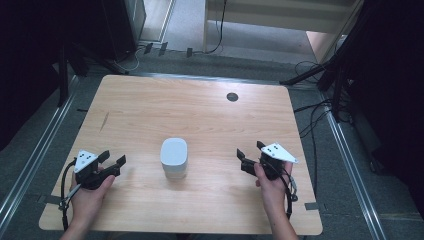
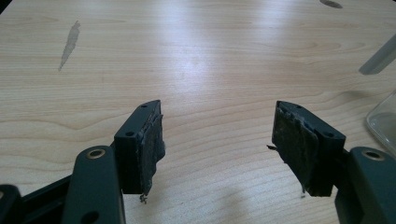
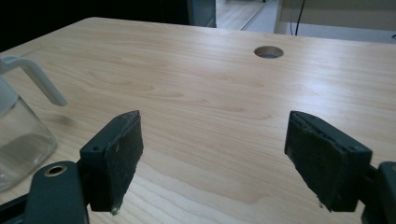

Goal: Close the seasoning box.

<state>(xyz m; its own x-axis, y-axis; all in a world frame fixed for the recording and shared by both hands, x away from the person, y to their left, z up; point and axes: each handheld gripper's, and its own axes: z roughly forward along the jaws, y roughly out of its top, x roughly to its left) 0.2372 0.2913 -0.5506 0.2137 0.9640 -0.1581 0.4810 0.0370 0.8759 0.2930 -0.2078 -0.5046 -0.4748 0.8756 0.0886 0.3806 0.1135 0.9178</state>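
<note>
- Big wooden table (image 1: pixel 150 107), light brown, with round corners, a small round hole (image 1: pixel 232 96) near the far edge and a dark smudge (image 1: pixel 104 121) on the left part.
- Lots of bare wood all around, most of it toward the far edge.
- Grey floor (image 1: pixel 30 155) past the table's sides, with black cables (image 1: pixel 312 120) on the right.
- Clear jug (image 1: pixel 174 158) with a white lid, standing upright near the middle of the table, closer to the near edge, between the two grippers and touching neither.
- No words or labels to read on the jug or anywhere else.
- Jug cut off in both gripper views: just a glassy corner and a bit of handle at the right edge of the left gripper view (image 2: pixel 384 119), and the glass side with the white handle at the left edge of the right gripper view (image 3: pixel 21 135).
- Hard to tell what is inside the jug.
- Left gripper (image 1: pixel 111 161), held in the left hand (image 1: pixel 90 192) near the table's left edge, jaws spread wide with nothing between.
- Right gripper (image 1: pixel 248 152), held in the right hand (image 1: pixel 272 187) near the right edge, jaws also wide apart and holding nothing.
- Worn, frayed black pads (image 2: pixel 152 149) on the left gripper's jaws.
</note>
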